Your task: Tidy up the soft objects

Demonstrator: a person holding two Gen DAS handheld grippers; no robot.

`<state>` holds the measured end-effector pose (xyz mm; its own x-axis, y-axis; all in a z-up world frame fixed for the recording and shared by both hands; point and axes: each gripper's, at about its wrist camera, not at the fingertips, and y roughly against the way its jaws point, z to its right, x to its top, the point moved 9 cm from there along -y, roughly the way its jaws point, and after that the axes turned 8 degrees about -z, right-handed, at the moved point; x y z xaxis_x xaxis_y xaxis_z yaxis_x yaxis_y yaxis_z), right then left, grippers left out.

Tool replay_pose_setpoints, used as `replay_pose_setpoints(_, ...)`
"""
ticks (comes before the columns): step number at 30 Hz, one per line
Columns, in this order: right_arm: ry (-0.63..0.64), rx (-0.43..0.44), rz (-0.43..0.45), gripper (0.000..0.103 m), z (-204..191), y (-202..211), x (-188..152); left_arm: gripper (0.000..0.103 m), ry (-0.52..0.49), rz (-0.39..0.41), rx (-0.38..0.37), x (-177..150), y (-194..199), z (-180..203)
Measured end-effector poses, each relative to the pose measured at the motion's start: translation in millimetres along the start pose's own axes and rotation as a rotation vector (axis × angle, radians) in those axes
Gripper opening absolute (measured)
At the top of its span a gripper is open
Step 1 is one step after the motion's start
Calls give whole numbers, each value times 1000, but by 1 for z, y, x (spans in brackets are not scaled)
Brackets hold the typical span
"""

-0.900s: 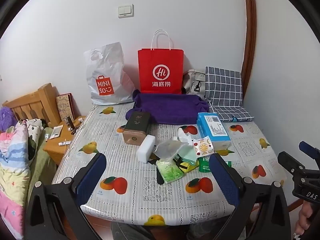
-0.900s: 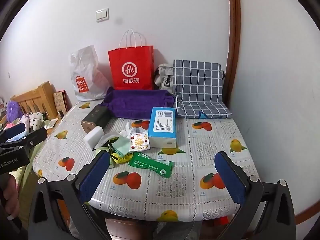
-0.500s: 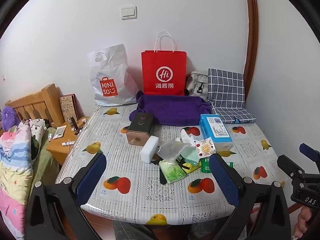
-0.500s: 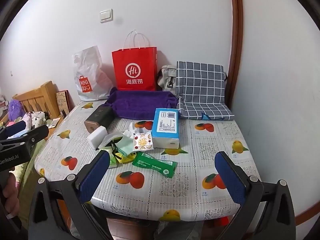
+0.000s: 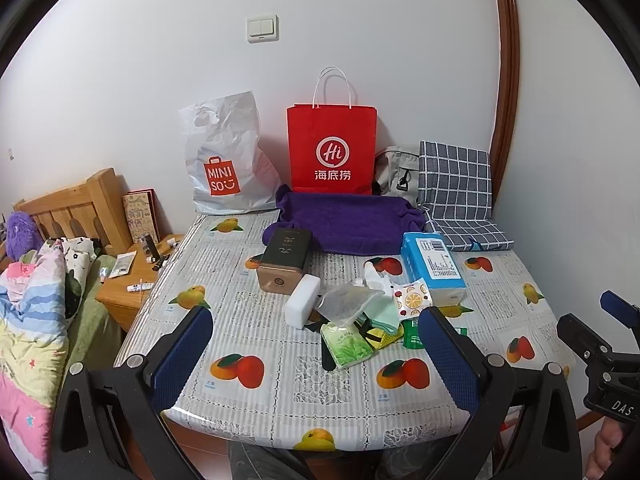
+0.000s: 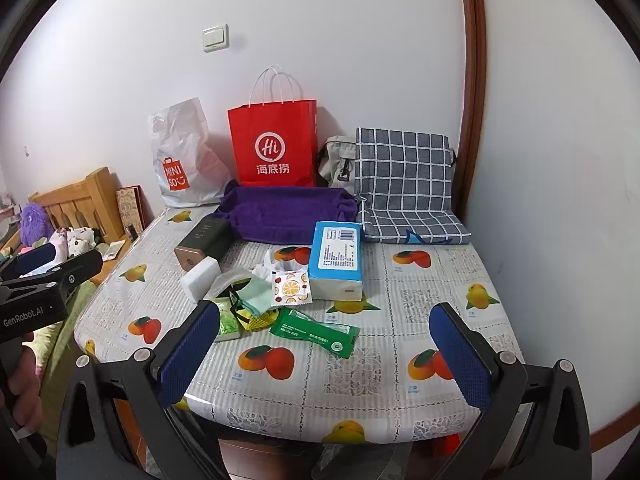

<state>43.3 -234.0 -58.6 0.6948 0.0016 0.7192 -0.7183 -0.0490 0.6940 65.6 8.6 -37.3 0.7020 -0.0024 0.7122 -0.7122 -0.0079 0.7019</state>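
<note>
A heap of soft packs lies mid-table: a blue tissue pack (image 5: 432, 266) (image 6: 338, 254), a green wipes pack (image 6: 316, 332), a light green tissue pack (image 5: 346, 344), an orange-print sachet (image 6: 290, 288) and a clear pouch (image 5: 348, 304). A purple towel (image 5: 348, 222) (image 6: 286, 214) lies at the back. My left gripper (image 5: 316, 360) is open and empty above the table's front edge. My right gripper (image 6: 326, 360) is open and empty, to the right of the left one.
A fruit-print table (image 5: 256, 312) holds a dark box (image 5: 284, 260), a white block (image 5: 302, 306), a red paper bag (image 5: 332, 148), a white Miniso bag (image 5: 228, 164) and a checked cushion (image 6: 404, 184). A bed (image 5: 32, 312) and wooden nightstand (image 5: 132, 280) stand left.
Both grippers have drawn back and risen a little; the table sits slightly lower and farther in both views. Nothing on the table has moved.
</note>
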Motion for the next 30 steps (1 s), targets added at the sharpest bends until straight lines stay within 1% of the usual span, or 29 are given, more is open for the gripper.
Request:
replay_pose_setpoints(20, 3, 10, 2, 103, -4, 3, 2, 103, -1, 4, 2, -2, 0, 0)
replay_pose_setpoints(30, 10, 9, 7, 103, -7, 4, 1, 103, 2, 6, -1, 4, 4, -3)
